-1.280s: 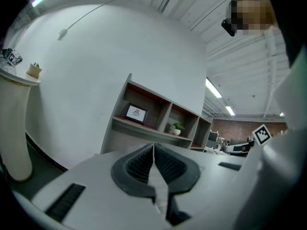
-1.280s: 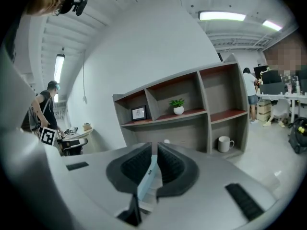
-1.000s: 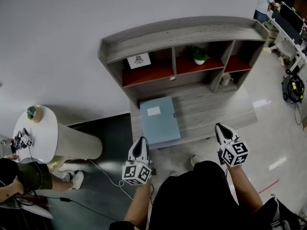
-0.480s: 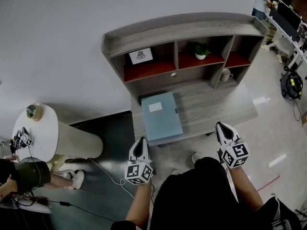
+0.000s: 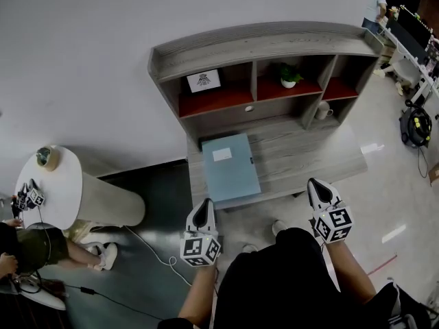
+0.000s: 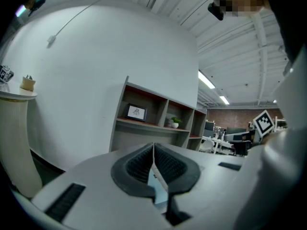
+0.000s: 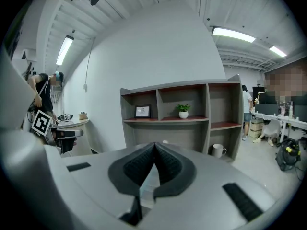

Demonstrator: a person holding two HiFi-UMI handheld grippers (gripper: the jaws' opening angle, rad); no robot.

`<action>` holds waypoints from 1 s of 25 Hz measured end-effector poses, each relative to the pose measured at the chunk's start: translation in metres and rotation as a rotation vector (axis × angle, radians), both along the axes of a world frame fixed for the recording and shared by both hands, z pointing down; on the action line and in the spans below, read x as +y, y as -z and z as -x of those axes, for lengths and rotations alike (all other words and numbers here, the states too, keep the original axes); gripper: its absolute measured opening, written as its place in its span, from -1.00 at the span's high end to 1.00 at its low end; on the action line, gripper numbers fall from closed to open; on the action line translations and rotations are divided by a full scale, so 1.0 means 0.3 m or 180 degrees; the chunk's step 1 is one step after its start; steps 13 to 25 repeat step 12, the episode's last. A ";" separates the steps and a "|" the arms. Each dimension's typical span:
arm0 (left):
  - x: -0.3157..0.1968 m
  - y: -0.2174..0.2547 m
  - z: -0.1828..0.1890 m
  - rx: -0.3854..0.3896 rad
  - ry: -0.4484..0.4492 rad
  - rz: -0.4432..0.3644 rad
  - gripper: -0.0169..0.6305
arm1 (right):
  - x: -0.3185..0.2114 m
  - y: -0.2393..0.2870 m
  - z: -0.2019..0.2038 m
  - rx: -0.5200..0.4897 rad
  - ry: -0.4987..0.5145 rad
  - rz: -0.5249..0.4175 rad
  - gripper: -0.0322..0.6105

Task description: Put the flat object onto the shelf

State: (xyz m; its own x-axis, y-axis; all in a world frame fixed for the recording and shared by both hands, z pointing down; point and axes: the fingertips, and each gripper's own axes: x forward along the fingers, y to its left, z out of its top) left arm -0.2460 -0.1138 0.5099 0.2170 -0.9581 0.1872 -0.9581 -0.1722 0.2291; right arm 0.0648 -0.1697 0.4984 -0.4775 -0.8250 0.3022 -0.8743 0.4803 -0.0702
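A flat blue-grey folder (image 5: 231,165) with a white label lies on the grey wooden desk (image 5: 309,156), at its left part, in front of the shelf unit (image 5: 264,46). My left gripper (image 5: 202,212) hovers just off the desk's front edge, near the folder's front left corner, shut and empty. My right gripper (image 5: 319,190) hangs at the desk's front right edge, also shut with nothing in it. In the left gripper view the jaws (image 6: 153,153) meet, with a sliver of blue folder behind them. In the right gripper view the jaws (image 7: 154,151) meet too.
The shelf unit holds a framed picture (image 5: 204,80), a small potted plant (image 5: 289,76) and a white mug (image 5: 322,110). A round white side table (image 5: 55,187) stands at the left, with a seated person beside it. Cables run over the dark floor.
Both grippers have stayed shut and drifted only slightly. The desk and shelf have shifted a little in the head view as the head moved.
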 end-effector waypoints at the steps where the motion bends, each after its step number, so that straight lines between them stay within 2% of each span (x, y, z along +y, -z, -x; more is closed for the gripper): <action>1: -0.007 0.001 -0.005 0.0005 -0.0004 -0.0011 0.90 | -0.007 0.006 -0.001 0.0011 0.0002 -0.0010 0.90; 9: -0.016 -0.012 -0.009 0.0091 0.0030 0.0009 0.90 | -0.016 0.053 0.005 0.0000 0.0046 -0.0176 0.90; 25: -0.006 -0.022 -0.007 0.0098 0.0038 0.0031 0.90 | -0.001 0.048 0.015 0.0003 0.0088 -0.0164 0.90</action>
